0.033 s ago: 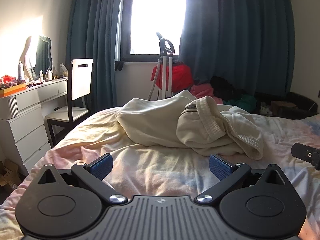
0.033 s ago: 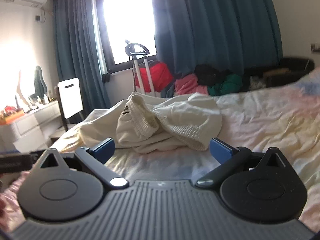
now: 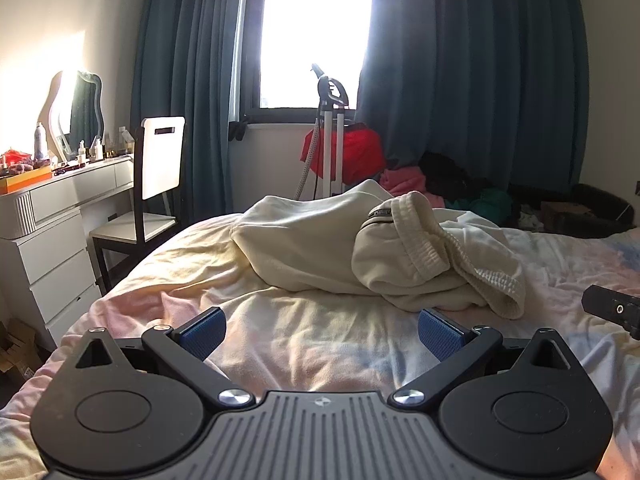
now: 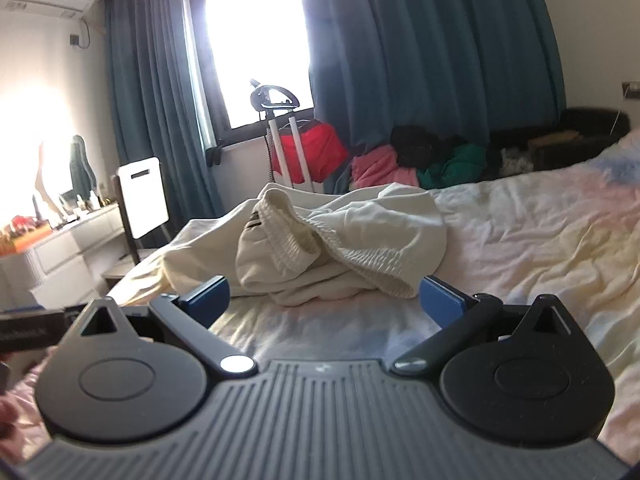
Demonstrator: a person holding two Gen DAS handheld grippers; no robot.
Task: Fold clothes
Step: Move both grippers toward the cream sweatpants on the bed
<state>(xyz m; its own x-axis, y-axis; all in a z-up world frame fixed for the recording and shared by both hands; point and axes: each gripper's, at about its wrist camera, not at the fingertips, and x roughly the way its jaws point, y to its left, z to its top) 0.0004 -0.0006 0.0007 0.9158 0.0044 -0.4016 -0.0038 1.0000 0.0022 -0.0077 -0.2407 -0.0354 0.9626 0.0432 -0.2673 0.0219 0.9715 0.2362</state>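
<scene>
On the bed [image 3: 304, 344], mid-sheet, lies a crumpled cream garment [image 3: 404, 256] — bunched in a heap, elastic waistband [image 3: 424, 248] turned up and folded over, a small dark label near its top edge. Left gripper [image 3: 322, 334] hovers low over the sheet just short of the heap, jaws spread wide, blue pads [image 3: 202, 332] holding nothing. Right gripper [image 4: 324, 304] likewise spread wide and empty, pads either side of the near edge of the garment [image 4: 340, 252] in its own view, apart from the cloth. Its body shows at the right edge of the left view as a black block. Sheet is pastel, pink and yellow patches, rumpled. Beyond the bed: pile of clothes [image 4: 416, 160] — pink, black, green — on the floor against teal curtains [image 3: 472, 80]; a steamer stand [image 3: 330, 136] with a red item behind it under the bright window [image 3: 316, 32]. Left side: white dresser [image 3: 56, 240], drawers closed, top crowded with bottles and an orange tray [image 3: 24, 182] whose contents are too small to tell; mirror [image 3: 82, 108] above; white-backed chair [image 3: 156, 184] beside it.
</scene>
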